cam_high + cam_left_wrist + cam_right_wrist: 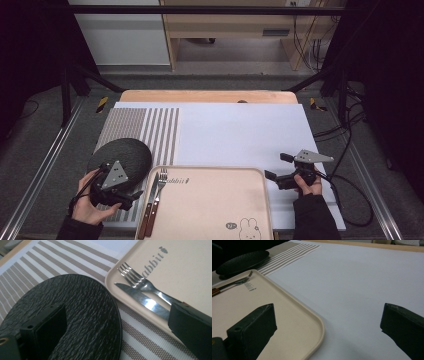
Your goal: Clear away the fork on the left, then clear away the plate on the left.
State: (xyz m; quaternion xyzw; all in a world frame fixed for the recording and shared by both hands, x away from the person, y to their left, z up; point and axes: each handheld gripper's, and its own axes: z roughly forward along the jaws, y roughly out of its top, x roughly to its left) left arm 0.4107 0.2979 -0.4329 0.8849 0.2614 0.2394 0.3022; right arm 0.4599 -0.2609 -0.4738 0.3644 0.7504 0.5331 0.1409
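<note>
A round black textured plate (122, 152) (82, 312) lies on a striped placemat (150, 125) at the left. To its right sits a beige tray (215, 200) (190, 270) printed with a rabbit. A fork (161, 181) (135, 277) and a knife (154, 187) (142, 298) with wooden handles lie side by side along the tray's left edge. My left gripper (134, 198) (115, 315) hovers open over the plate's near rim and the tray's left edge, gripping nothing. At the tray's far right corner my right gripper (276, 166) (329, 315) is open and empty.
A white sheet (240, 130) (362, 277) covers most of the wooden table (210, 96) beyond and right of the tray. Cables (350, 190) trail off the table's right side. Metal frame rails run along both sides.
</note>
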